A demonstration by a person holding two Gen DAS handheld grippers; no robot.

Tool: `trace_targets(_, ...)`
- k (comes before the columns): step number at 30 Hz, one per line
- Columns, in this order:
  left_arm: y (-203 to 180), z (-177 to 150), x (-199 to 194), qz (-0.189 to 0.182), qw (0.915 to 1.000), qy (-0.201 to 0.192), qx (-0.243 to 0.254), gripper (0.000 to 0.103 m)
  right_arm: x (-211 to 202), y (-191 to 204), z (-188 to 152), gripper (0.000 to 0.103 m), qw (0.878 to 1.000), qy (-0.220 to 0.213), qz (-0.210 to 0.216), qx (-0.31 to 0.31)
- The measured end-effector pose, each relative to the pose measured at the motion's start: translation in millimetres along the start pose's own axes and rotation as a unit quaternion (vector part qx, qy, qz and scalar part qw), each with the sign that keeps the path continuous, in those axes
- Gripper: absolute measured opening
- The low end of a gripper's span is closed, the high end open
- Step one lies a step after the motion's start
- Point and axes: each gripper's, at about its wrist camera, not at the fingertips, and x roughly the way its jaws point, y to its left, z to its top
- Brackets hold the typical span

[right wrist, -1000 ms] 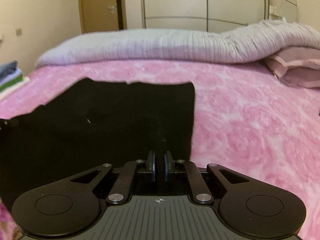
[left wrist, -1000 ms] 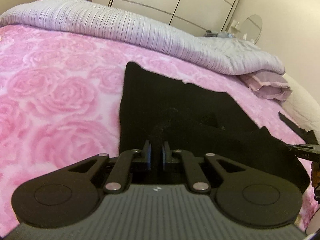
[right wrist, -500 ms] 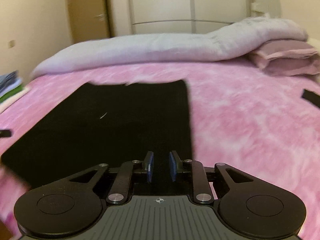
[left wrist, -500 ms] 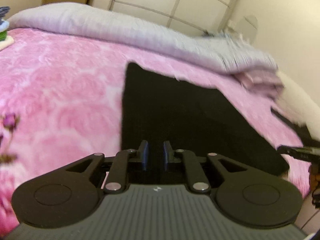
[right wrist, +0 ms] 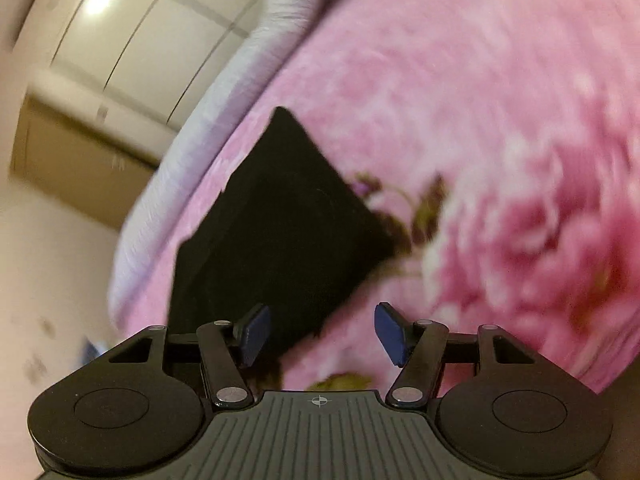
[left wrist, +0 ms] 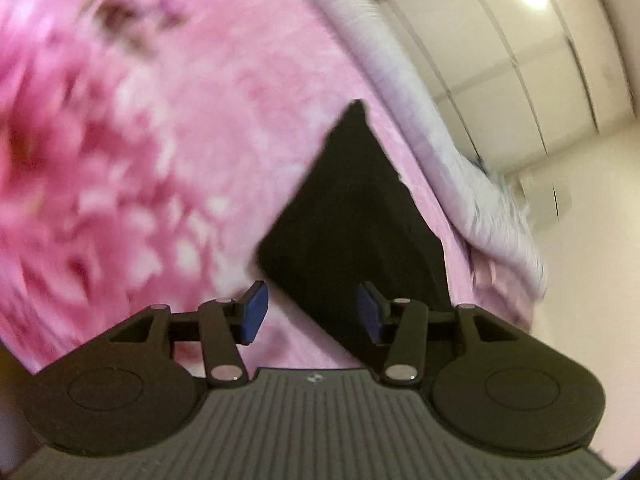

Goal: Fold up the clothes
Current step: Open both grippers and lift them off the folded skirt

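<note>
Left wrist view, strongly rolled and motion-blurred: the left gripper (left wrist: 310, 312), a black two-finger tool with blue pads (left wrist: 253, 312), stands with its jaws spread wide, having just been opening. Nothing is pinched; the near edge of the flat black fabric garment (left wrist: 356, 216) appears in the gap between the pads, but neither pad presses on it. The garment lies folded into a flat, straight-edged panel on the pink rose-patterned plush bedspread (left wrist: 140, 140), with one pointed corner directed toward the far side of the bed. Just beyond that corner, along the far edge of the bedspread, runs the pale lilac ribbed blanket (left wrist: 404, 92), rolled into a long ridge. White panelled wardrobe doors (left wrist: 500, 52) close the background.

Right wrist view, rolled the opposite way and likewise blurred: the right gripper (right wrist: 322, 334), of the same build, also has its jaws set wide apart after just opening, and holds nothing. The black garment's near corner falls beside the left-hand blue pad (right wrist: 254, 334), apart from it as far as can be told; the right-hand pad stands over bare bedspread. Darker rose and green leaf motifs of the bedspread lie just beside the garment's right-hand corner. The lilac blanket borders the bedspread on the far side, with the wardrobe and a brown door (right wrist: 76, 168) behind it.
</note>
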Motion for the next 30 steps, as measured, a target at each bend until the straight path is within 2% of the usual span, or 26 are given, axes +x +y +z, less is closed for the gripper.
trace_targets(3,2.4,5.1,12.3,-0.006,0.9998,-0.016,-0.014,0.038,11.8,-8.7,10.1,0.062,0.999,-0.006,0.019,0.047)
trace_targets(5,-4.3,8.5,22.0,0.011,0.9997,-0.014,0.015,0.021,22.0,-7.9,18.4,0.061,0.999,-0.004,0.017,0.048)
trace_targets(6,-7.8,10.2,25.8,0.02,0.999,-0.012,0.038,0.016,25.7,-4.8,21.1,0.059,0.999,-0.005,0.011,0.038)
trace_targets(8,-13.6,13.4,27.3,0.025,0.9973,-0.011,0.068,0.012,30.1,0.7,24.6,0.023,1.0,-0.011,-0.012,0.007)
trace_targets(9,-16.0,14.8,23.0,0.024,0.9959,-0.017,0.086,0.012,30.2,1.5,25.8,0.009,0.999,-0.016,-0.032,-0.011)
trace_targets(12,-22.1,18.5,7.5,0.015,0.9895,-0.027,0.141,0.013,18.1,4.5,24.8,0.007,0.997,-0.047,-0.047,-0.04)
trace_targets(14,-21.4,16.0,10.2,0.027,0.9852,-0.019,0.168,0.013,12.9,5.6,24.9,0.007,0.995,-0.06,-0.052,-0.055)
trace_targets(17,-15.1,5.0,21.0,0.051,0.9776,-0.009,0.204,0.014,22.6,-2.6,19.9,0.006,0.995,-0.038,-0.069,-0.068)
trace_targets(18,-17.3,4.7,18.1,0.052,0.978,-0.007,0.202,0.016,23.2,-3.3,18.8,0.007,0.994,-0.032,-0.07,-0.075)
trace_targets(21,-27.9,3.2,2.9,0.06,0.9796,-0.006,0.192,0.017,7.0,4.5,18.6,0.021,0.993,-0.018,-0.072,-0.095)
trace_targets(22,-33.3,0.4,-5.5,0.069,0.9759,-0.016,0.207,0.016,-0.3,9.2,17.2,0.027,0.99,-0.02,-0.083,-0.11)
trace_targets(23,-38.8,-2.4,-14.1,0.078,0.9713,-0.026,0.223,0.015,-7.9,15.4,14.7,0.028,0.986,-0.027,-0.096,-0.132)
trace_targets(25,-51.2,-7.8,-26.7,0.099,0.9598,-0.046,0.258,0.015,-23.9,32.7,5.6,0.029,0.969,-0.057,-0.137,-0.199)
trace_targets(26,-58.3,-10.1,-30.2,0.111,0.9527,-0.056,0.277,0.015,-29.1,42.7,-1.7,0.029,0.955,-0.076,-0.157,-0.24)
trace_targets(28,-69.3,-15.0,-23.6,0.111,0.946,-0.054,0.3,0.015,-29.5,60.0,-16.2,0.029,0.926,-0.103,-0.175,-0.318)
trace_targets(30,-79.4,-21.1,-9.6,0.119,0.9371,-0.042,0.326,0.016,-17.0,69.6,-28.9,0.029,0.906,-0.1,-0.183,-0.368)
